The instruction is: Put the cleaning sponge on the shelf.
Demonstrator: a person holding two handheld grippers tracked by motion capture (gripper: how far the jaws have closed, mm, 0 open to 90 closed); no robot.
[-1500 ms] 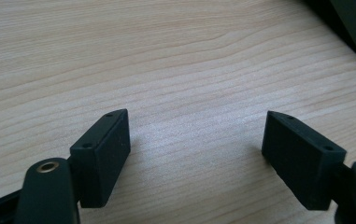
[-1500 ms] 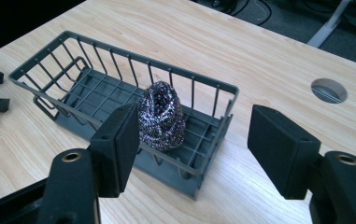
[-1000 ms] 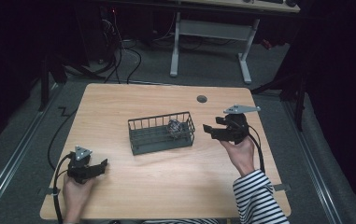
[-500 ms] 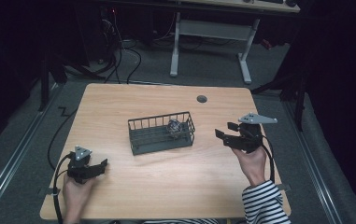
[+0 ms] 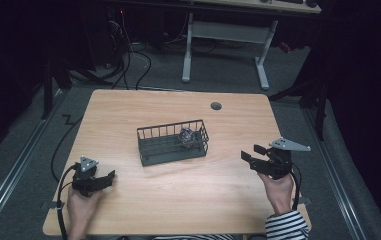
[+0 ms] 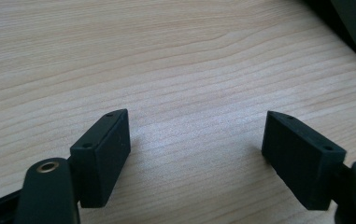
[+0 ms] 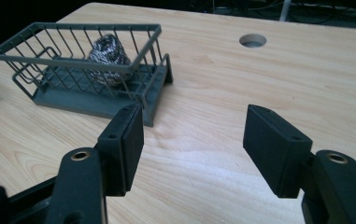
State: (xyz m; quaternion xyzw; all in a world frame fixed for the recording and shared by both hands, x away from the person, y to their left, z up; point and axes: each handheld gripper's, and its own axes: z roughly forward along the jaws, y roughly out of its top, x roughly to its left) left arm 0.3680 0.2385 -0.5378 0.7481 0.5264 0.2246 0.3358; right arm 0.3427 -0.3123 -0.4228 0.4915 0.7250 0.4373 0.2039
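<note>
At the near left corner of the wooden table (image 5: pixel 128 120), the left gripper (image 5: pixel 109 176) rests low over the board in the person's left hand (image 5: pixel 80 206), its jaws standing apart with bare wood between them; the left gripper view shows the same gap, with nothing held. Near the middle of the table stands a dark wire basket (image 5: pixel 150 148), and a steel-wool scourer (image 5: pixel 186 136) lies inside it at its right end, against the far bars. In the right gripper view the scourer (image 7: pixel 108 58) sits behind the basket's (image 7: pixel 40 100) mesh. Beyond the basket, a round cable hole (image 5: pixel 216 106) pierces the tabletop. To the right, well apart from the basket, the right gripper (image 5: pixel 245 153) points toward it from the right hand (image 5: pixel 278 190); its jaws have just been closing a little yet stand apart with nothing between them.
</note>
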